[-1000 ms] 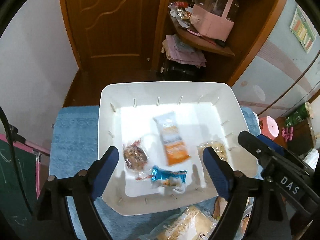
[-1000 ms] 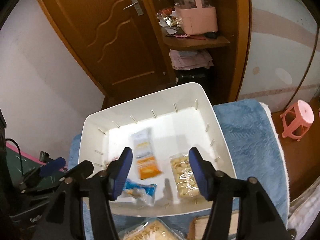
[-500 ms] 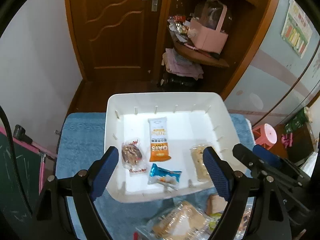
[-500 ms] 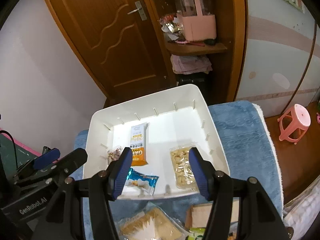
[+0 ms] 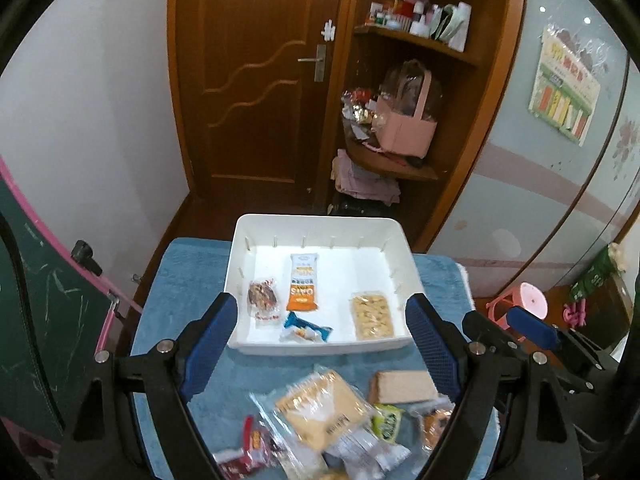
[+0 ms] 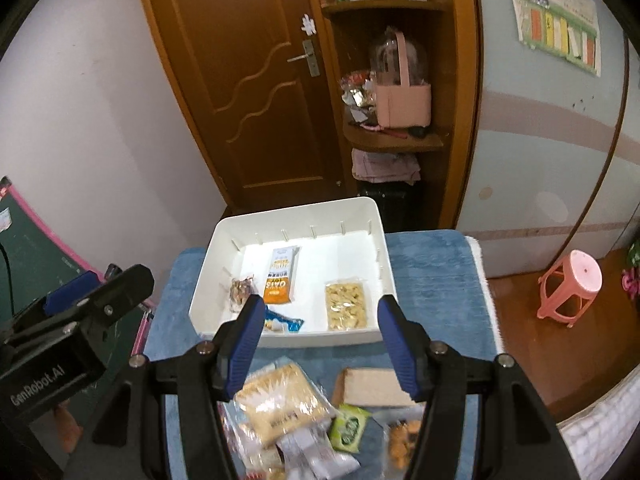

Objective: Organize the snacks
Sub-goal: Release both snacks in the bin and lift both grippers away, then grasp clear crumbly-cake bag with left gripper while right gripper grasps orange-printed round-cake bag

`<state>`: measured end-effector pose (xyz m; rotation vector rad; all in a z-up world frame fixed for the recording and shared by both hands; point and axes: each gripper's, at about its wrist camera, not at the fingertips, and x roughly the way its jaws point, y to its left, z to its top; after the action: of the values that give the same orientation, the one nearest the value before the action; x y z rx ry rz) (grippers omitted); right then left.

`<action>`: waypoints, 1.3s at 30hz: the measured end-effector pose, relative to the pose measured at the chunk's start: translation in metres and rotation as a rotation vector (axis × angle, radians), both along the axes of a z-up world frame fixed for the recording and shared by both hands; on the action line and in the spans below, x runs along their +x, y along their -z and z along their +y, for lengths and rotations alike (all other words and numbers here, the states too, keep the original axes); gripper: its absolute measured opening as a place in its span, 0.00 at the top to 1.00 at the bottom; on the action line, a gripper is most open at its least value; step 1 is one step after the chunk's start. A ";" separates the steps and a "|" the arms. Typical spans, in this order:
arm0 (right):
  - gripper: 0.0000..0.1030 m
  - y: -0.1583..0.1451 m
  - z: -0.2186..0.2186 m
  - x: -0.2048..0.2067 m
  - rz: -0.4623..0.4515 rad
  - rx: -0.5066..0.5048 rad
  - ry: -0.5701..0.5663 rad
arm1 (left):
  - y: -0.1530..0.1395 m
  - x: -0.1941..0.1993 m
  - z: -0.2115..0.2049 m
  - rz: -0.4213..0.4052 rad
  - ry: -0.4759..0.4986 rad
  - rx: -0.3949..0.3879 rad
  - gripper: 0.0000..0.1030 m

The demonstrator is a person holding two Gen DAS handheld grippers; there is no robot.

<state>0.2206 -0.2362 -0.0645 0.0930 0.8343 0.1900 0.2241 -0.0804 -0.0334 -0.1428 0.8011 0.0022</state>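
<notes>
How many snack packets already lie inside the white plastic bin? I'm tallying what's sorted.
4, all inside the white plastic bin: brown-filled clear packet at left, orange-and-white oat bar beside it, blue wrapper near the front wall, clear nut pack at right.

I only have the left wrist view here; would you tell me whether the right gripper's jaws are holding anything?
Observer: No. The right gripper has its jaws apart, with nothing between them.
Operator: Thank you. That gripper hides part of the pink stool for me; is it standing upright?
Observer: Yes. The pink stool stands upright on the wooden floor, to the right of the blue towel.
</notes>
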 end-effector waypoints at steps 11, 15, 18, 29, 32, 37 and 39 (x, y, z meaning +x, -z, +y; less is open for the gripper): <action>0.42 -0.031 -0.041 -0.080 -0.075 0.004 -0.044 | -0.024 -0.084 -0.038 0.012 0.015 0.026 0.17; 0.42 -0.036 -0.056 -0.101 -0.096 0.013 -0.050 | -0.028 -0.107 -0.050 0.017 0.002 0.034 0.17; 0.42 -0.037 -0.068 -0.116 -0.101 0.016 -0.056 | -0.026 -0.123 -0.057 0.040 -0.017 0.024 0.17; 0.42 -0.020 -0.099 -0.140 -0.076 0.026 -0.043 | -0.007 -0.155 -0.068 0.119 -0.021 0.003 0.17; 0.42 -0.007 -0.107 -0.140 -0.042 0.028 -0.026 | 0.007 -0.161 -0.055 0.150 -0.050 0.006 0.17; 0.42 0.023 -0.118 -0.133 0.041 0.019 0.008 | 0.049 -0.165 -0.029 0.250 -0.093 -0.016 0.17; 0.42 0.034 -0.121 -0.130 0.072 0.012 0.020 | 0.073 -0.164 -0.021 0.306 -0.109 -0.015 0.17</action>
<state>0.0907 -0.3572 -0.0988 0.1197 0.9035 0.1732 0.0598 -0.1014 -0.1060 -0.2035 1.0980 0.1229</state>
